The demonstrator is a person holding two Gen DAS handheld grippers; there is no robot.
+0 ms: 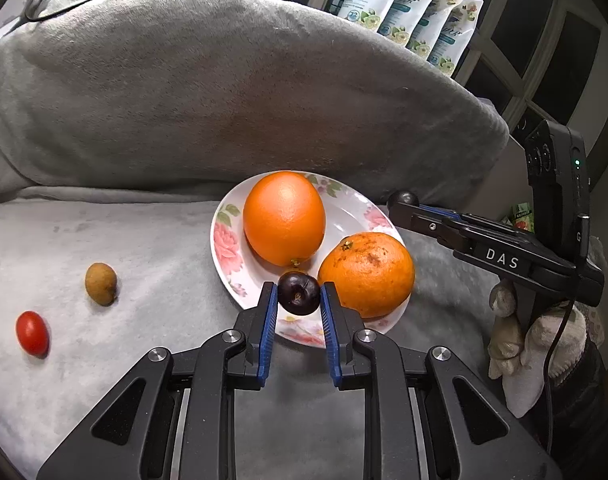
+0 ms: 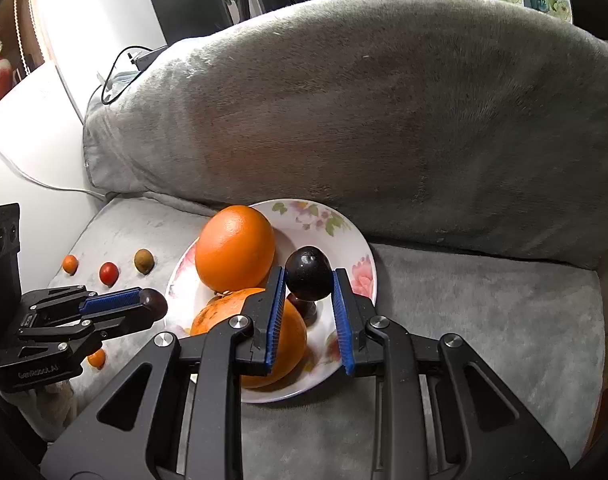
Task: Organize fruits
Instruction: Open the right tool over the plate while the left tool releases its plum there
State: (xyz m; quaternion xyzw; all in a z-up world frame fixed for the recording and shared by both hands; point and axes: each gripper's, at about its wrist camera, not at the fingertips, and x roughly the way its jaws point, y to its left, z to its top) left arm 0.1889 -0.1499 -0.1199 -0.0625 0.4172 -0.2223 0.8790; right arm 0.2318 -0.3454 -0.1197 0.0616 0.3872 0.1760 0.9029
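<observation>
A floral plate (image 1: 227, 240) (image 2: 356, 240) on a grey blanket holds a smooth orange (image 1: 283, 218) (image 2: 235, 247) and a rougher mandarin (image 1: 367, 274) (image 2: 287, 340). My left gripper (image 1: 298, 295) is shut on a dark plum (image 1: 298, 294) over the plate's near rim; it also shows in the right wrist view (image 2: 153, 304). My right gripper (image 2: 308, 276) is shut on a second dark plum (image 2: 308, 273) above the plate; it shows at the right in the left wrist view (image 1: 403, 199). A longan (image 1: 101, 283) (image 2: 144, 261) and a cherry tomato (image 1: 32, 333) (image 2: 108, 273) lie left of the plate.
A large grey cushion (image 1: 223, 92) (image 2: 384, 112) rises behind the plate. Two small orange fruits (image 2: 70, 264) (image 2: 97, 358) lie at the blanket's left edge. Wipe packs (image 1: 412, 4) stand behind the cushion. A gloved hand (image 1: 536, 340) holds the right gripper.
</observation>
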